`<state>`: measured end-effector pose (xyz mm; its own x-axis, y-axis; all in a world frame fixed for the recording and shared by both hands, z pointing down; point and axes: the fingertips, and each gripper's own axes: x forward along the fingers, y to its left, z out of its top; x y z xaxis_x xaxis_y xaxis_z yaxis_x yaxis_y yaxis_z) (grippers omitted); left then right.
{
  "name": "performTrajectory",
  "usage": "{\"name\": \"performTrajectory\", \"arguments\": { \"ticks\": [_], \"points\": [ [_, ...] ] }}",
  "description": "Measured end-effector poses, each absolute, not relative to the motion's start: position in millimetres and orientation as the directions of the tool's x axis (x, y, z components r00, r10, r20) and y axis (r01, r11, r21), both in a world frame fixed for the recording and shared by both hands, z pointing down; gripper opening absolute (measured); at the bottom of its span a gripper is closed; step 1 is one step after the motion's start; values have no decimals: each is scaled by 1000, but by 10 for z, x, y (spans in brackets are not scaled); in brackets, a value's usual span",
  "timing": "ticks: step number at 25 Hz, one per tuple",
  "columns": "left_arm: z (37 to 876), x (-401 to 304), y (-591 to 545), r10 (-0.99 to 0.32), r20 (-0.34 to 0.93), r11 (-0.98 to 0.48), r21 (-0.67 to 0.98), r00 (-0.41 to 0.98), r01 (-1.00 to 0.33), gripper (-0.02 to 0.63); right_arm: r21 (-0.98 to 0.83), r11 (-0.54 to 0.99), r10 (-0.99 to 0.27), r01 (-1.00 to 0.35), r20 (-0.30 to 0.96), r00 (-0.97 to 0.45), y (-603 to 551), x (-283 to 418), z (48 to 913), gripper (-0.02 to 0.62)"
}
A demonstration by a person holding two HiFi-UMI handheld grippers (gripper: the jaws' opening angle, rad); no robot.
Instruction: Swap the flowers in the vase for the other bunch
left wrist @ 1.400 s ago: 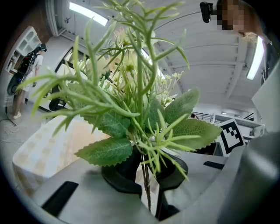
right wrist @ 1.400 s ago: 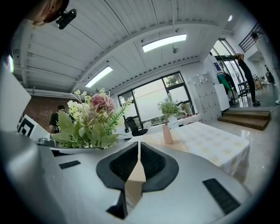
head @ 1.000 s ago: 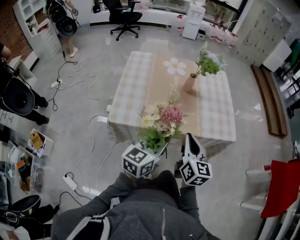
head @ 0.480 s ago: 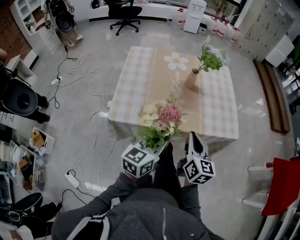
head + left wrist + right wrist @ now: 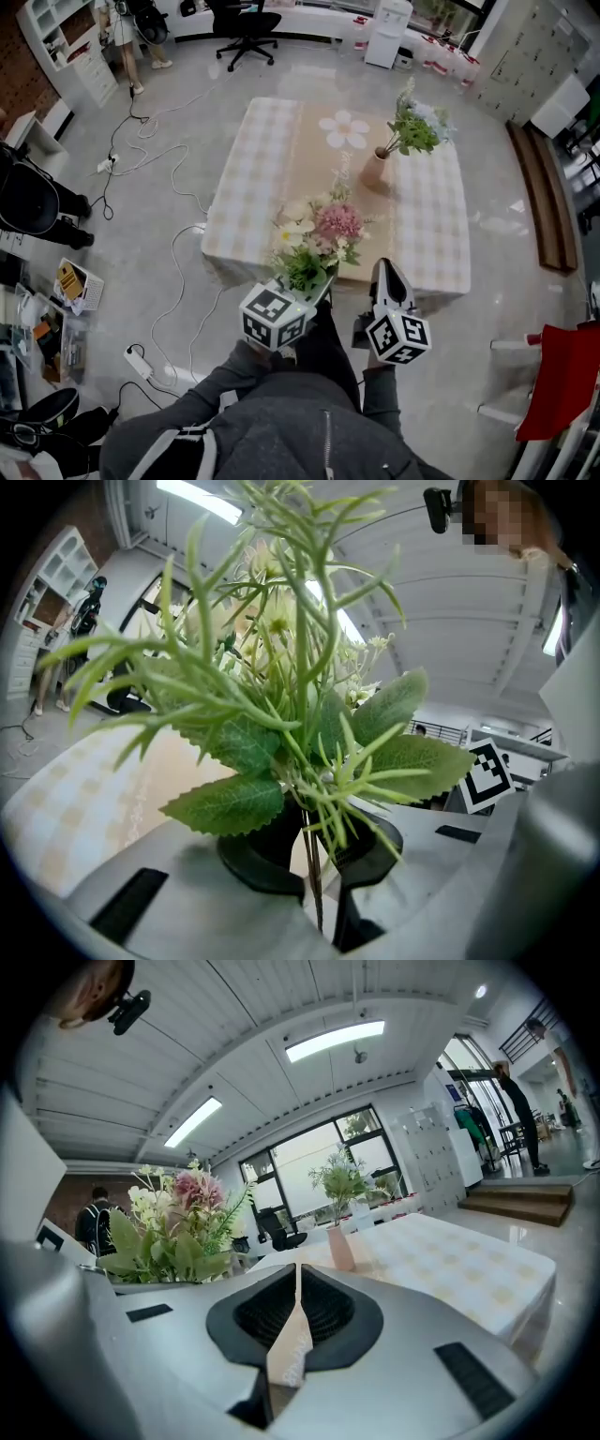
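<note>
My left gripper [image 5: 316,284] is shut on the stems of a bunch of pink and cream flowers [image 5: 317,236], held upright over the near edge of the table [image 5: 262,178]. In the left gripper view the thin stems [image 5: 312,874] are pinched between the black pads under broad green leaves [image 5: 225,803]. A tan vase [image 5: 375,170] stands on the table's far right part and holds a bunch of green and white flowers [image 5: 415,125]. The same vase [image 5: 339,1247] shows ahead in the right gripper view. My right gripper [image 5: 383,269] is shut on nothing, to the right of the held bunch.
The table has a checked cloth with a beige runner [image 5: 323,178]. Cables [image 5: 155,155] and a power strip [image 5: 139,362] lie on the floor at left. A red chair [image 5: 562,380] stands at right. An office chair [image 5: 246,26] and a person [image 5: 122,28] are at the far back.
Both grippers, with the bunch still held, have come a little closer to the table's near edge. The person at the back left has walked further away.
</note>
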<state>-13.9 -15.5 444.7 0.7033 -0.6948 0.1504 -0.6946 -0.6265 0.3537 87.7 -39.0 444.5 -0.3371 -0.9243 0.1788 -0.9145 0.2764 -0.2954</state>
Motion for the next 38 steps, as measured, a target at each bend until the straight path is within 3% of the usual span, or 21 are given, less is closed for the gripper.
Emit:
{"name": "performTrajectory", "arguments": {
  "ticks": [22, 38],
  "points": [
    [4457, 83, -1469, -737, 184, -572, 342, 650, -745, 43, -362, 272, -915, -892, 191, -357, -1674, 1265, 4515, 15],
    [4439, 13, -2376, -819, 162, -477, 343, 551, -809, 43, -398, 374, -872, -837, 156, -464, -2590, 1246, 4524, 15]
  ]
}}
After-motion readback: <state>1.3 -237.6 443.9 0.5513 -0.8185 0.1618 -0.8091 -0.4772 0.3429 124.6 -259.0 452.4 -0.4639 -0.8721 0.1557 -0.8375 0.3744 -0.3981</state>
